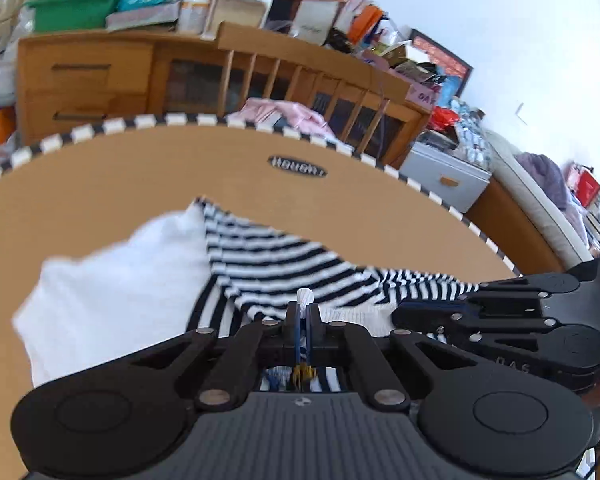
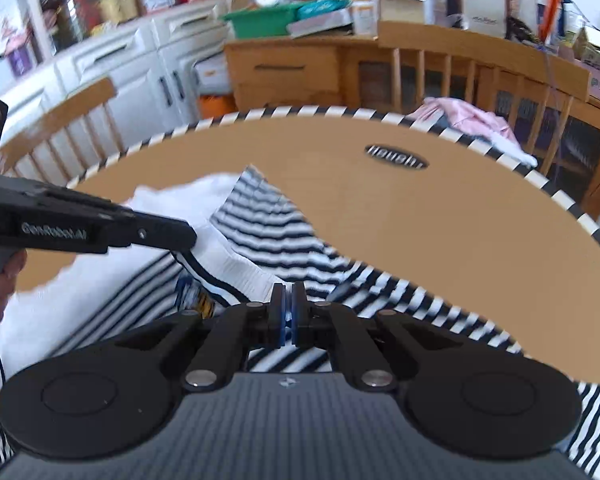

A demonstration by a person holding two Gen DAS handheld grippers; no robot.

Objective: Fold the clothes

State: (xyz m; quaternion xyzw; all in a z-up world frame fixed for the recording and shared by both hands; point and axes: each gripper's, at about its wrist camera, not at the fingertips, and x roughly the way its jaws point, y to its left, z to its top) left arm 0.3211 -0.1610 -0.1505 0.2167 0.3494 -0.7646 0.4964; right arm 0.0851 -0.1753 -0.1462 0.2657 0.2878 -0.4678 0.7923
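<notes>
A navy-and-white striped garment with a plain white part lies rumpled on the round brown tabletop. My left gripper is shut on a pinch of its white fabric, and a tuft pokes out past the fingertips. My right gripper reaches in from the right, close beside the left one. In the right wrist view, the right gripper is shut on the white ribbed edge of the striped garment. The left gripper comes in from the left, shut on the same edge.
The tabletop has a black-and-white checked rim and an oval label. Wooden chairs stand at the far side and the left; pink clothing lies on one. A cluttered wooden sideboard stands behind.
</notes>
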